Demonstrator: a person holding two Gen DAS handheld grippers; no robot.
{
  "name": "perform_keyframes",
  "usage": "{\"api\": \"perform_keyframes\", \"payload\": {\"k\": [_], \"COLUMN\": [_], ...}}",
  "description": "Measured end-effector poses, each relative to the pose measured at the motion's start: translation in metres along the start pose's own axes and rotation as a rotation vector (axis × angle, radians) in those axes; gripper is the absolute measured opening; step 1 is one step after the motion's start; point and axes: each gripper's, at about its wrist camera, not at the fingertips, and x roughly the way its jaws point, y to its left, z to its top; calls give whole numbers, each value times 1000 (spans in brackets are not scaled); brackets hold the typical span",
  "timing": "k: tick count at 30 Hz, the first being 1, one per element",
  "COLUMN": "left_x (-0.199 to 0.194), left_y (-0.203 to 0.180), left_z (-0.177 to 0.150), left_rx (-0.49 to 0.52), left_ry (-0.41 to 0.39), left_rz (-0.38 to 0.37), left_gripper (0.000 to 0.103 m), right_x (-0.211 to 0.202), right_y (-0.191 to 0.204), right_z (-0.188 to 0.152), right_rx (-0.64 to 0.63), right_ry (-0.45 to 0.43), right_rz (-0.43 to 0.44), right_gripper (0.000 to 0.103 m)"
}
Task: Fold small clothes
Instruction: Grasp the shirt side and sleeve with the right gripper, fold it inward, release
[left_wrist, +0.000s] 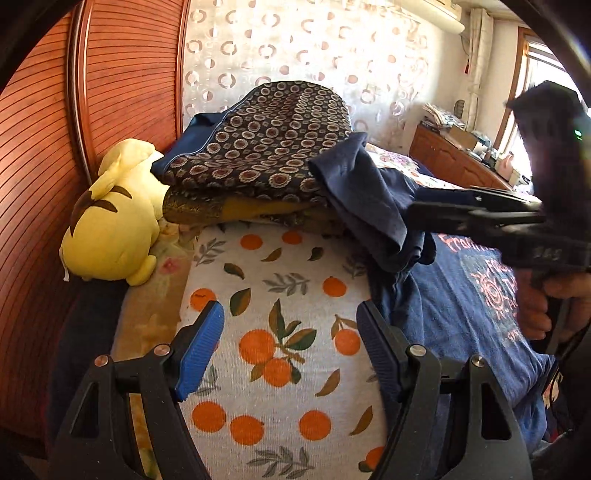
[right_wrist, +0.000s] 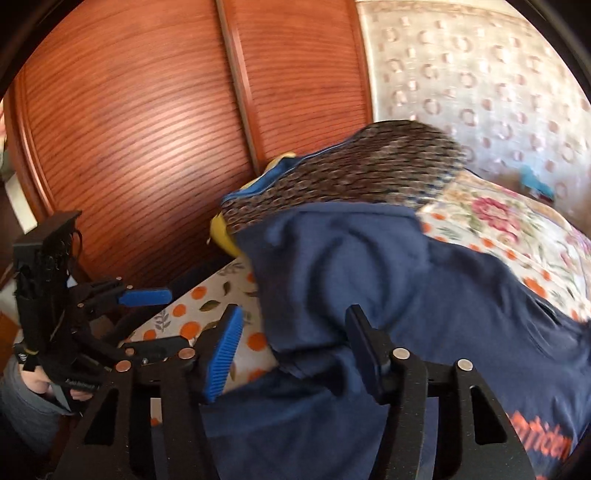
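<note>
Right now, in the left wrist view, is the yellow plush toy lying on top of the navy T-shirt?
No: the yellow plush toy lies against the wooden headboard, well apart from the navy T-shirt.

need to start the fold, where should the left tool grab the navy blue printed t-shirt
Take the navy blue printed t-shirt at its near left edge, coming from the orange-print sheet side: that edge lies flat and exposed beside the open left tool.

We see daylight pouring from the window (left_wrist: 535, 74) at the upper right of the left wrist view, blown out to white, with the curtain (left_wrist: 314, 55) glowing. That view is sharp. The right wrist view is smeared by motion blur, worst at its right. Both bend at the edges, corners black.
</note>
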Motion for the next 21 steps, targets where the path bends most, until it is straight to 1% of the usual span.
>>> {"api": "perform_keyframes", "payload": {"k": [1,2,3,4,5,6,8,10,11,12,14,15,17,19,20,21], "left_x": [0,0,1,1,2,2,3,4,4,4,5,6,9,13,16,19], "left_y": [0,1,1,1,1,1,-1,-7,-12,-17,-26,-31,-42,-51,-56,-60], "left_z": [-1,-2,-2,-3,-3,-4,-4,-4,-4,-3,-2,-1,0,1,2,3], "left_rx": [-1,-2,-2,-3,-4,-6,-5,2,9,17,30,38,57,77,85,92], "left_ry": [0,-1,-1,0,1,1,-1,-1,-2,-2,-4,-4,-1,4,11,18], "left_rz": [2,2,1,0,0,2,-3,-16,-20,-23,-37,-44,-58,-70,-73,-75], "left_gripper": [75,75,75,75,75,75,75,75,75,75,75,75,75,75,75,75], "right_x": [12,21,33,38,46,52,51,27,15,0,-21,-28,-33,-28,-24,-22], "right_y": [4,6,7,11,10,9,7,-4,-12,-22,-40,-53,-70,-88,-97,-104], "right_z": [3,5,7,8,9,10,14,18,19,19,14,10,-2,-16,-24,-31], "right_rx": [-22,-35,-48,-53,-63,-70,-56,-3,21,47,94,112,126,125,131,140], "right_ry": [22,45,74,91,112,118,89,15,-28,-72,-112,-110,-74,-3,36,55], "right_rz": [-18,-40,-63,-73,-84,-95,-83,-30,-17,-15,-37,-73,-179,-261,-293,-320], "right_gripper": [59,54,44,38,21,6,5,4,4,4,4,4,6,13,20,27]}}
